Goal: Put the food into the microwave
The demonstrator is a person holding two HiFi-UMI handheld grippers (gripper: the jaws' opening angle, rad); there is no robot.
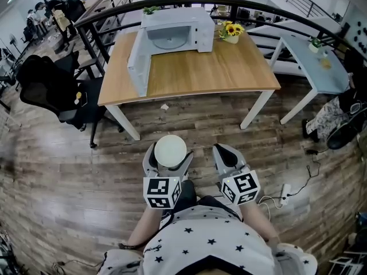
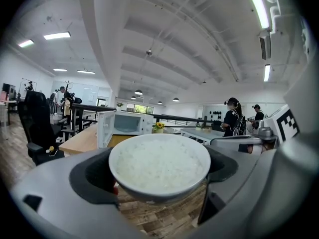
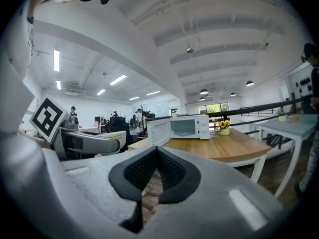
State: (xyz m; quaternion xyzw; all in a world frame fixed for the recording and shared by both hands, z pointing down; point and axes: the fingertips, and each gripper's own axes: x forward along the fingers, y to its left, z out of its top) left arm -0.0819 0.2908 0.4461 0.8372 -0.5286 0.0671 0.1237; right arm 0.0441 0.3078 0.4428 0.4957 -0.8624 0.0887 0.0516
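A white bowl of rice (image 1: 171,150) (image 2: 159,167) sits between the jaws of my left gripper (image 1: 170,153) (image 2: 159,176), which is shut on it. I hold it low over the wooden floor, well short of the table. My right gripper (image 1: 225,155) (image 3: 155,176) is beside it to the right, shut with nothing in it. The white microwave (image 1: 175,32) (image 2: 119,124) (image 3: 180,127) stands at the far side of the wooden table (image 1: 229,67), its door (image 1: 137,67) swung open to the left and its turntable showing.
A pot of yellow flowers (image 1: 231,32) stands right of the microwave. A black office chair (image 1: 51,90) is left of the table, a pale blue table (image 1: 321,62) to the right. A power strip (image 1: 284,193) and cable lie on the floor at right. People stand in the background.
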